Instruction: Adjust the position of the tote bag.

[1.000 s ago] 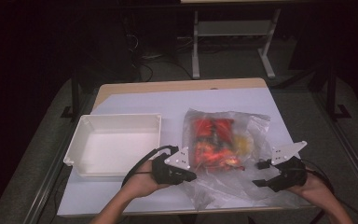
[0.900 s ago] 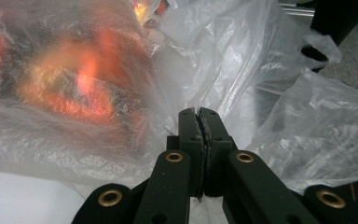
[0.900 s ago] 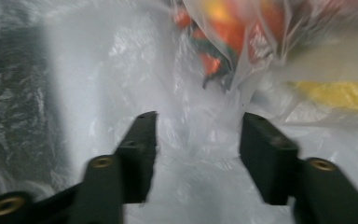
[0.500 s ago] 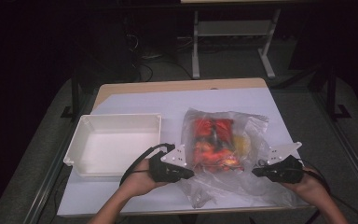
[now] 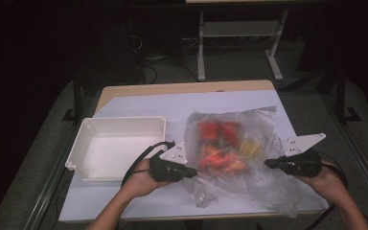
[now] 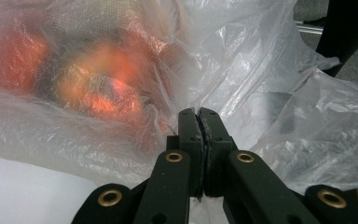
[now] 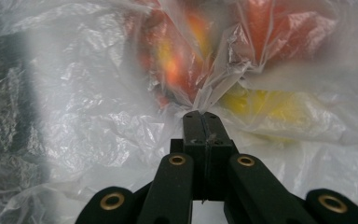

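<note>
In a dim room, a clear plastic bag (image 5: 230, 148) of red and yellow items is lying on the desk (image 5: 139, 103) beside a white tray (image 5: 120, 143), the left gripper (image 5: 194, 171) and right gripper (image 5: 267, 163) each clenching its film, so the person is best lifting both sides evenly, without tearing.

Dim room — grey floor (image 5: 38, 158), perhaps carpet

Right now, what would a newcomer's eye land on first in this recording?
The crumpled clear plastic bag of red, orange and yellow items, lying right of centre on the pale table sheet. Both grippers pinch its film: the left gripper at its left edge, the right gripper at its right. An empty white rectangular tray sits to the left.
</note>
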A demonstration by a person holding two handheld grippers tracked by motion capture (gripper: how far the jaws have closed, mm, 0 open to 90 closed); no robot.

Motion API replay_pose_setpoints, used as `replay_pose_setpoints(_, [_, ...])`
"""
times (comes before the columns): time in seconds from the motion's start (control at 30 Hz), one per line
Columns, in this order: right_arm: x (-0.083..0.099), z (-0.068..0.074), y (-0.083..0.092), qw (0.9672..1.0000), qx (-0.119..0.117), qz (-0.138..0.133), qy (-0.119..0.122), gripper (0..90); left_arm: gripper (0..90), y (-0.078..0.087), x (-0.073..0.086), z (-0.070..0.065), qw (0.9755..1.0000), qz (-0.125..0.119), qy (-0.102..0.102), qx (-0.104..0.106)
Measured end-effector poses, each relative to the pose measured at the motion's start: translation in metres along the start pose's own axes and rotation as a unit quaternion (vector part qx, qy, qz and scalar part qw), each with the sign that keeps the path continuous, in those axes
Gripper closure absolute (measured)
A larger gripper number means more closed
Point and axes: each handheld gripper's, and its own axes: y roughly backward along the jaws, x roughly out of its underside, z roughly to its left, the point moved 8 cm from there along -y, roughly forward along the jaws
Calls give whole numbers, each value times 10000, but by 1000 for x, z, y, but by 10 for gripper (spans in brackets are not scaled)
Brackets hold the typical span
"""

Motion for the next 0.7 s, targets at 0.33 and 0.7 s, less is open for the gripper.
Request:
replay_pose_setpoints(0.33, [-28,-28,2,9999,63,-102,-24,900,889,6,-5,18,9997,-127,221,-21])
replay_pose_setpoints(0.7, [-40,-63,-13,9993,-32,-219,-299,900,891,8,-18,47,9996,-186,231,4])
